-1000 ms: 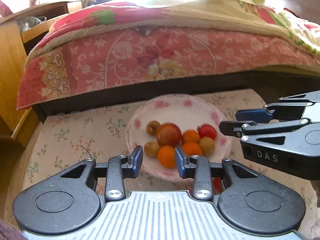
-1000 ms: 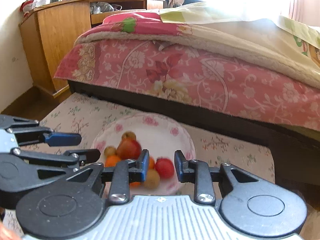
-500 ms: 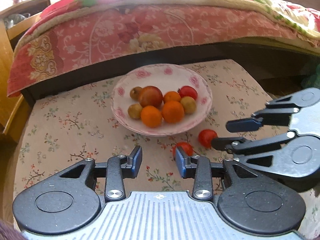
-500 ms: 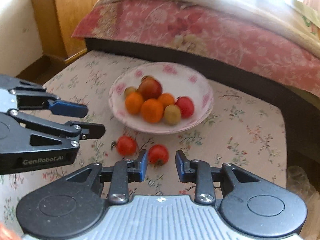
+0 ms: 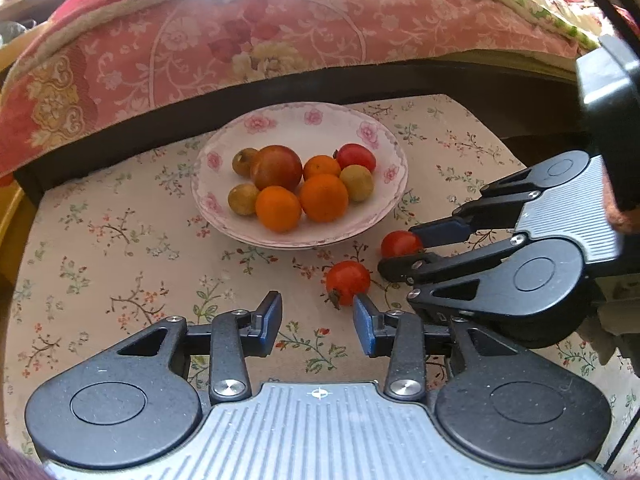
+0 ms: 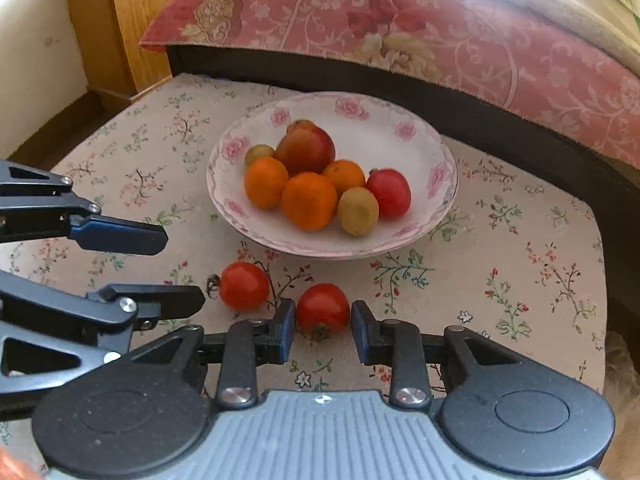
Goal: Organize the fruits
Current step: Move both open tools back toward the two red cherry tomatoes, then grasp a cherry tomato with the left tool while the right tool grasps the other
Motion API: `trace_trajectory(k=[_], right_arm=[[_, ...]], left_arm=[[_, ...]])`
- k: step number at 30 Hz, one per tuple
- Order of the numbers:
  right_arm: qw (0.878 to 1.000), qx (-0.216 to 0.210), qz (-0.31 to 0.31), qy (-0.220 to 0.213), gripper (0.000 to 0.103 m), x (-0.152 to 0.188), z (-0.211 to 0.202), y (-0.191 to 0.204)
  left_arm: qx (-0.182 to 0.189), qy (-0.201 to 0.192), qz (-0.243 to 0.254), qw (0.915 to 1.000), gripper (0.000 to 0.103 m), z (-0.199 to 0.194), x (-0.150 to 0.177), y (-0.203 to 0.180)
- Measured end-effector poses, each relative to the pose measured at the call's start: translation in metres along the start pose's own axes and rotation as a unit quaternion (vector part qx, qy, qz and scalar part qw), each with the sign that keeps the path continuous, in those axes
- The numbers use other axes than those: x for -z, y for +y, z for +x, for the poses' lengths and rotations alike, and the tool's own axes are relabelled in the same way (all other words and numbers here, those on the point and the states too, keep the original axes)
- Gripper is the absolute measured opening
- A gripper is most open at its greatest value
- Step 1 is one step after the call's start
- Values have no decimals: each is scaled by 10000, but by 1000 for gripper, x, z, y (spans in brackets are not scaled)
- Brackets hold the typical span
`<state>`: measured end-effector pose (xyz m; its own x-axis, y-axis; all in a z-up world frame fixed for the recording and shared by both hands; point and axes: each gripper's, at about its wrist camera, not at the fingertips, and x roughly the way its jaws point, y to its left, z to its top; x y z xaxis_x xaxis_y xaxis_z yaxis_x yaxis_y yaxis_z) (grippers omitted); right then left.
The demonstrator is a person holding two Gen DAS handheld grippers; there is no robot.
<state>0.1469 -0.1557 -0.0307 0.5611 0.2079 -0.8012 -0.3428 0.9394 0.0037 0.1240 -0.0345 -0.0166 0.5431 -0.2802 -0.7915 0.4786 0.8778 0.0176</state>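
Right wrist view: 2 glossy red tomatoes (image 6: 322,308) beside floral plate (image 6: 420,236).

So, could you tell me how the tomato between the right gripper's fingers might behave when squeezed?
The tomato looks round and smooth, so it may roll or slip from the right gripper. Its glossy skin suggests softness; a hard pinch could bruise it. It seems light.
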Motion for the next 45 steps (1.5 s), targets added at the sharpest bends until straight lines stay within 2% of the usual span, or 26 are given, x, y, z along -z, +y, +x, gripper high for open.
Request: trace_trajectory(k=[7,11,13,14,16,24,31,37,39,42,45], right_arm=[[9995,30,273,124,31,5,-8,-14],[9989,59,446,161,31,13,-17,-23],[9984,39,535,196,31,18,-22,-26],[9982,36,564,215,31,21,-24,-28],[9980,9,593,231,31,27,-28,-30],[9985,-80,511,185,31,33,-41,-27],[9990,-205,344,216,31,55,-59,1],[9996,-57,59,288,31,78,-64,33],[9993,-126,207,288,31,80,-66,33],[9992,-78,211,343,33,81,-68,32],[9992,-85,221,322,38,82,-74,32]], left_arm=[[288,-58,27,9996,48,10,-4,-8],[299,-8,90,9995,48,23,-6,-14],[239,36,92,9997,46,30,-6,-16],[225,59,87,9997,41,33,-6,-16],[161,72,94,9998,37,35,-5,-17],[61,167,152,9997,36,20,2,-26],[-46,368,188,9991,36,-13,38,-35],[-7,452,176,9988,39,-21,58,-38],[-11,419,194,9989,40,-22,61,-38],[-69,391,286,9988,48,-23,63,-38],[-26,383,247,9990,50,-25,61,-36]])
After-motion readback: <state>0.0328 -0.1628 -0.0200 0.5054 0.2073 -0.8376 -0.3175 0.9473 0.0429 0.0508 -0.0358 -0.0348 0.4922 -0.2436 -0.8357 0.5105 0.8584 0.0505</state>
